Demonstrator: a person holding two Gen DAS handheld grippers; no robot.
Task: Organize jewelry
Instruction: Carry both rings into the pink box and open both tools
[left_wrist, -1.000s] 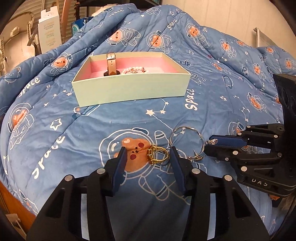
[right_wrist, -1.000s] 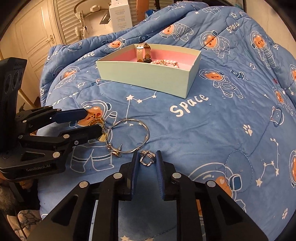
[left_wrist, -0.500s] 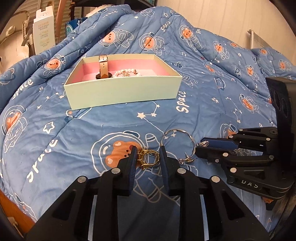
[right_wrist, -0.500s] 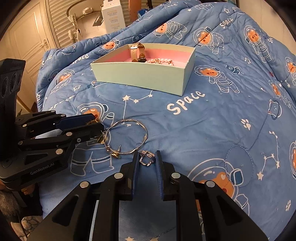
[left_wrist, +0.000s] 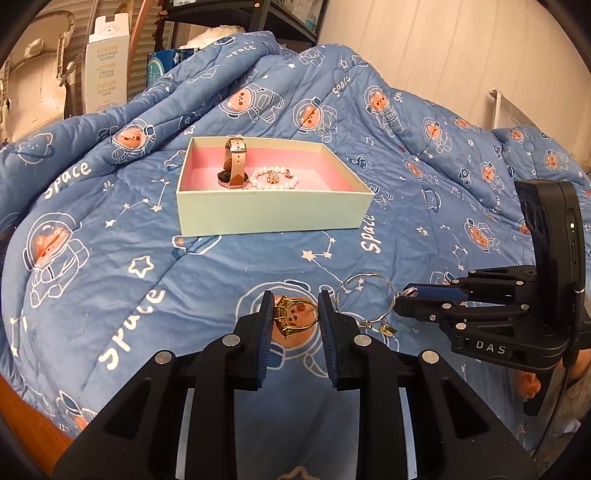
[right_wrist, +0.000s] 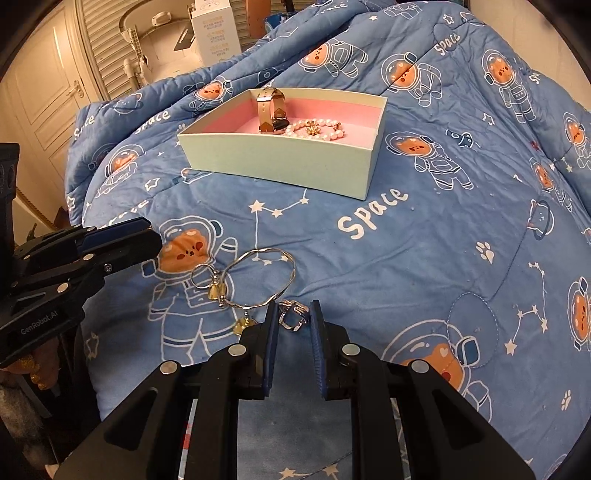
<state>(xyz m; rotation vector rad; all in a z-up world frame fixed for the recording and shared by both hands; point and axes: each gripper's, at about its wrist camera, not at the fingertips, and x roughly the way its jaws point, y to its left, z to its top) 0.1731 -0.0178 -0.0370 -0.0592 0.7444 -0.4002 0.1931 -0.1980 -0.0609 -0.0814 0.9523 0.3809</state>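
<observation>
My left gripper (left_wrist: 295, 306) is shut on a gold ring (left_wrist: 295, 316) and holds it above the blue quilt. My right gripper (right_wrist: 293, 317) is shut on a small silver ring (right_wrist: 291, 315), also lifted. A silver bangle with gold charms (right_wrist: 255, 280) lies on the quilt between them; it also shows in the left wrist view (left_wrist: 367, 295). The pale green box with pink lining (left_wrist: 273, 218) sits further back, holding a watch (left_wrist: 232, 164) and a pearl bracelet (left_wrist: 273, 179). In the right wrist view the box (right_wrist: 280, 162) holds the same watch (right_wrist: 271, 110) and pearl bracelet (right_wrist: 314, 129).
The blue space-print quilt (left_wrist: 110, 266) covers the bed. A white carton (left_wrist: 107, 62) and shelves stand behind the bed at the far left. A white door and shutters (right_wrist: 55, 74) are at the left in the right wrist view.
My left gripper closed on the gold ring and lifted it. My right gripper rose with the silver ring held. Both views now look down more steeply on the box.
</observation>
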